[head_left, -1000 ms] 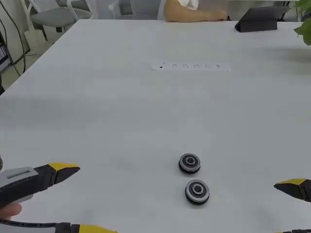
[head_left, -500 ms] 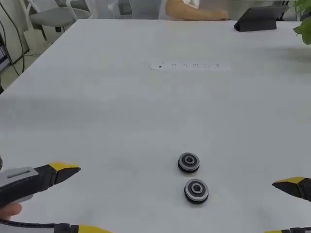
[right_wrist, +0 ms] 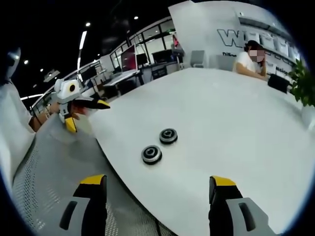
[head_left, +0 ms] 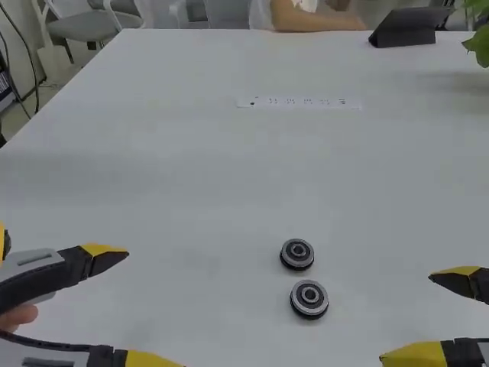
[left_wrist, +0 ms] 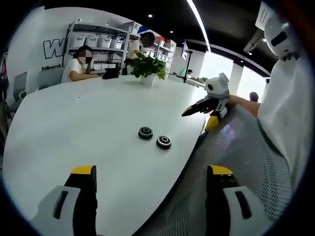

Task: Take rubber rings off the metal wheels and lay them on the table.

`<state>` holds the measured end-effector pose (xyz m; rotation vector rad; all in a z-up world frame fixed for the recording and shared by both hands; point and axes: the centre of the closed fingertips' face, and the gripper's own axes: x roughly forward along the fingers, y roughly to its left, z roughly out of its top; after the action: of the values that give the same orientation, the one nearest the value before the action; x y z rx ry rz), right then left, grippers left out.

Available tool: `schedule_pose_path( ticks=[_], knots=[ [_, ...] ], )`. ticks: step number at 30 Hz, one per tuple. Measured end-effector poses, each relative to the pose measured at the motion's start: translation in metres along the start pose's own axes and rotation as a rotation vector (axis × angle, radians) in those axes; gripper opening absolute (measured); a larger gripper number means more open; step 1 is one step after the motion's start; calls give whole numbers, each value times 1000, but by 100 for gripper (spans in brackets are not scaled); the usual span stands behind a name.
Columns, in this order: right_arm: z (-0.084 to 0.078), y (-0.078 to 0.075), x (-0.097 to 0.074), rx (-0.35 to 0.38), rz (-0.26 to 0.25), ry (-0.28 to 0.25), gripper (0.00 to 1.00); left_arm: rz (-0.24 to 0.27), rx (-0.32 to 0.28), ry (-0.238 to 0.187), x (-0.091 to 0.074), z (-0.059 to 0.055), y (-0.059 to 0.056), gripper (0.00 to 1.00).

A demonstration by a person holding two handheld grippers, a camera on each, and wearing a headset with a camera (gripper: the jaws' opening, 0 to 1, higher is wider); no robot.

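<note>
Two metal wheels with black rubber rings lie flat on the white table [head_left: 191, 176]. The farther wheel [head_left: 297, 254] sits just behind the nearer wheel [head_left: 309, 298], close to the front edge. They show again in the left gripper view as the farther wheel [left_wrist: 145, 132] and the nearer wheel [left_wrist: 164, 142], and in the right gripper view as the farther wheel [right_wrist: 168, 136] and the nearer wheel [right_wrist: 151, 154]. My left gripper [head_left: 126, 306] [left_wrist: 151, 172] hangs open at the lower left, well apart from them. My right gripper [head_left: 416, 317] [right_wrist: 157, 181] is open at the lower right, holding nothing.
A white power strip [head_left: 298, 103] lies mid-table. A black case [head_left: 405, 32] and a plant [head_left: 480, 38] stand at the far right. A person's arm [head_left: 306, 15] rests at the far end, with chairs [head_left: 76, 23] beyond the left corner.
The right gripper's lower jaw has come further into the picture from the bottom right. The left gripper has risen slightly. The wheels have not moved.
</note>
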<state>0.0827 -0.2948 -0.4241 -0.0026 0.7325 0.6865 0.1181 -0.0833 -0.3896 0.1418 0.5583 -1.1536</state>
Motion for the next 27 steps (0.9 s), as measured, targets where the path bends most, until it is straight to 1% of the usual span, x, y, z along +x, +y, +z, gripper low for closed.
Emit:
schedule_pose_path(
  ticks=[2,4,6,9,12,18,22,23,26,27],
  knots=[
    [1,-2,0,-5,-6,-1,85,-10,17,0,2,3,-3,91],
    [4,-4,1,-11,-15,-5,84,-17,32,11,2,4,-4,91],
    [9,-5,1,-15,-19,-15,84,-16,42,15,1,5,-4,91],
    [19,-7,1,-19,-24,-36,84,-14,49,7,-1,9,-4,92],
    [28,-8,2,-32,-27,-52,84,-8,61,-12,-2,18,-2,92],
    [45,-6,5,-68,-20,-72,84,-8,97,-29,-3,32,0,92],
    [53,-9,2,-87,-30,-83,84,-6,127,-48,-4,46,1,92],
    [55,-10,2,-88,-34,-86,84,-7,135,-57,-4,51,1,92],
    [63,-13,-1,-97,-48,-104,84,-8,147,-71,-3,59,1,92],
    [65,-14,-1,-100,-51,-106,84,-5,153,-67,-2,62,2,91]
  ],
)
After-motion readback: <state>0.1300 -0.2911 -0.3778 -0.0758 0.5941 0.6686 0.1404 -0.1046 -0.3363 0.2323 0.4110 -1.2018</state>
